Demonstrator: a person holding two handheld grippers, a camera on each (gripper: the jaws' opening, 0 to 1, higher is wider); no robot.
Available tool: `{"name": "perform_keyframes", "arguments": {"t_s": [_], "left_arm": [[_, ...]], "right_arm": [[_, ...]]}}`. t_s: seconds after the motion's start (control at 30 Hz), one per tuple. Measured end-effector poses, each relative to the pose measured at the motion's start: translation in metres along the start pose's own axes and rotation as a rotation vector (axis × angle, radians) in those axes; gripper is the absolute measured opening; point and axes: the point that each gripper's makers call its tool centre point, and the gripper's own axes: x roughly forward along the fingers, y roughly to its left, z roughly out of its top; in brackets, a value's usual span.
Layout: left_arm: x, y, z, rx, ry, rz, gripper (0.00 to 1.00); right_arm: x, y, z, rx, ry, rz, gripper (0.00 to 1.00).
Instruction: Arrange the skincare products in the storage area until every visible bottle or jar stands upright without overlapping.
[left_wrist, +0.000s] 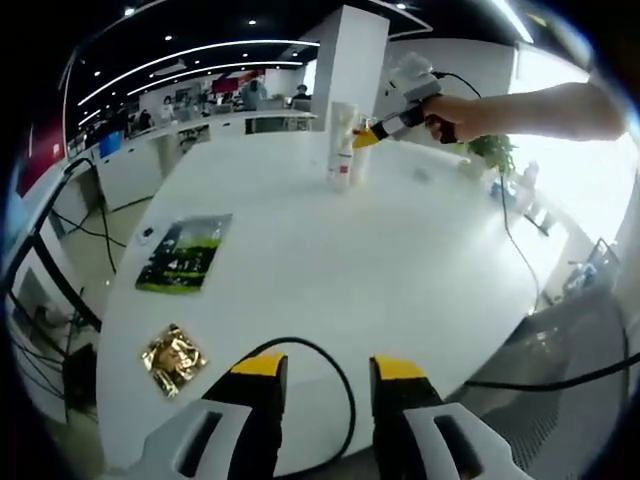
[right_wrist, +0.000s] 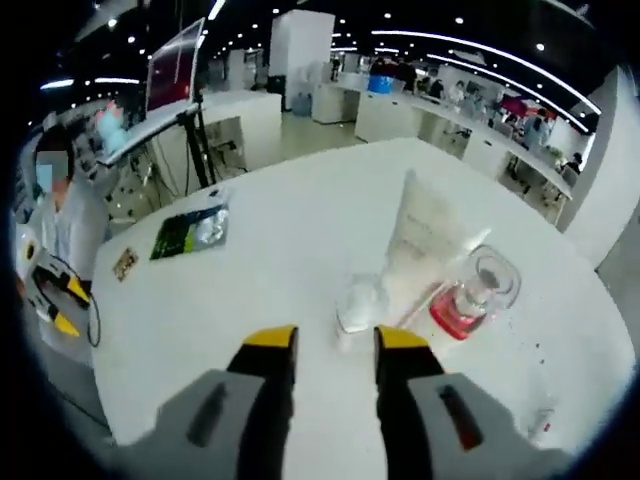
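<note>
A: Right gripper view first: a white tube (right_wrist: 422, 240) stands on the white table (right_wrist: 300, 230), with a red-bottomed bottle (right_wrist: 470, 295) under a clear cap touching its side and a small clear jar (right_wrist: 358, 303) just in front.

B: And the right tool (right_wrist: 336, 345)?

A: Its yellow-tipped jaws stand apart with nothing between them, just short of the clear jar. The jar is see-through against the white top, so its outline is hard to make out.

B: In the left gripper view those products (left_wrist: 343, 150) sit at the far side of the table, too small to separate. The right tool (left_wrist: 366, 137) is beside them, held by a hand (left_wrist: 462, 117).

A: The left tool (left_wrist: 328, 372)?

B: Jaws parted, empty, over the near edge, a black cable (left_wrist: 345, 390) looping between them. A green packet (left_wrist: 185, 252) and a gold packet (left_wrist: 173, 357) lie well apart from the products.
</note>
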Motion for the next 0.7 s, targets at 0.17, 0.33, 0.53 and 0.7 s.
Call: {"name": "perform_keyframes", "arguments": {"t_s": [0.17, 0.33, 0.53, 0.7], "left_arm": [[-0.001, 0.001, 0.001, -0.004, -0.005, 0.005, 0.34], [0.001, 0.0, -0.002, -0.001, 0.007, -0.002, 0.33], [0.001, 0.002, -0.002, -0.005, 0.007, 0.002, 0.32], [0.001, 0.002, -0.003, -0.01, 0.011, 0.0, 0.32]], "right_arm": [[0.015, 0.008, -0.027, 0.228, 0.046, 0.004, 0.37], [0.021, 0.008, -0.037, 0.29, 0.054, -0.017, 0.37], [0.021, 0.009, -0.043, 0.329, 0.061, -0.039, 0.37], [0.021, 0.007, -0.042, 0.368, 0.045, -0.053, 0.37]]}}
